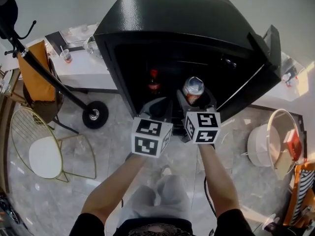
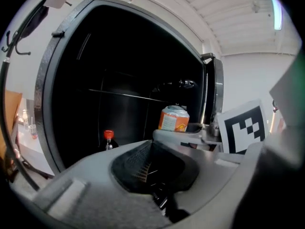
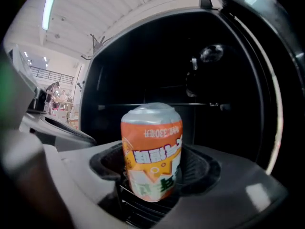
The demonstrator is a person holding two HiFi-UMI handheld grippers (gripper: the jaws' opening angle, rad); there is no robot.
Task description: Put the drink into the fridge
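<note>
My right gripper has its jaws spread wide and clamped on the orange drink can. The can sits in the hollow between the pads, silver end up, and its label print reads upside down to me. My left gripper carries nothing: its jaws look drawn together round an empty dark hollow.

From the head view both grippers are side by side, close together, at the mouth of the black fridge. The can is just above the lower edge of the opening, towards its right side. The fridge door stands open along the right edge.

Inside the cabinet is dark. A thin shelf runs across about halfway up. A dark bottle with a red cap stands upright low on the left side, well apart from the can.

The fridge stands on a pale marbled floor. To its left a white bench carries some cups.
</note>
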